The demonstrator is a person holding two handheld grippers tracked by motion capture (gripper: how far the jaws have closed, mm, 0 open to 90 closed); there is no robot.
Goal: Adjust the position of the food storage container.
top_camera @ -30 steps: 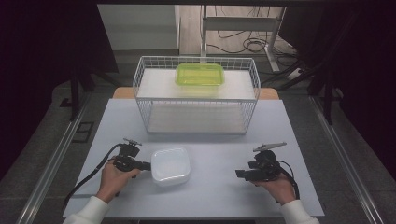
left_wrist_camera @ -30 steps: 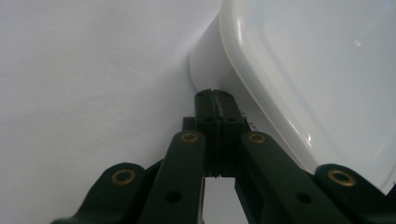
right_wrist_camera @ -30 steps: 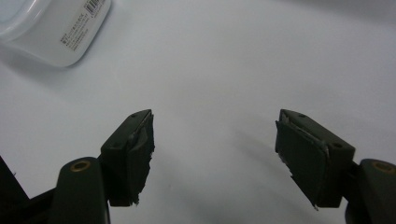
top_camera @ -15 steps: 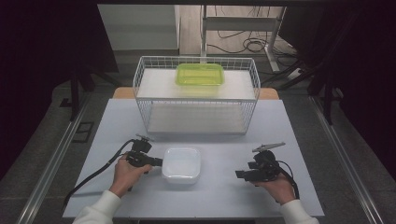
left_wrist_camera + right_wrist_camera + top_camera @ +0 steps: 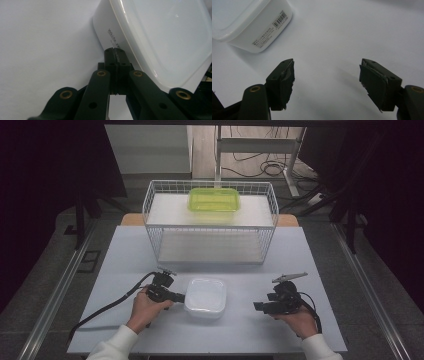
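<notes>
A white lidded plastic container (image 5: pixel 205 297) sits on the pale table (image 5: pixel 125 255), near the front middle. My left gripper (image 5: pixel 181 297) is shut, and its joined tips touch the container's left side wall. In the left gripper view the two black jaws (image 5: pixel 115 51) meet with nothing between them, butted against the container (image 5: pixel 162 37) just below its lid. To the right of the container, my right gripper (image 5: pixel 257 306) rests low over the table and points left. Its jaws stand wide open (image 5: pixel 327 80) over bare table, with the container (image 5: pixel 249 22) farther off at upper left.
A white wire basket (image 5: pixel 210 226) stands at the back of the table. A lime green lidded container (image 5: pixel 214 200) sits at the rear of it. A black cable (image 5: pixel 105 307) trails from the left gripper toward the front left edge.
The left hand and its shut gripper have moved right across the table, and the white container has slid right ahead of the tips. The right hand has stayed put.
</notes>
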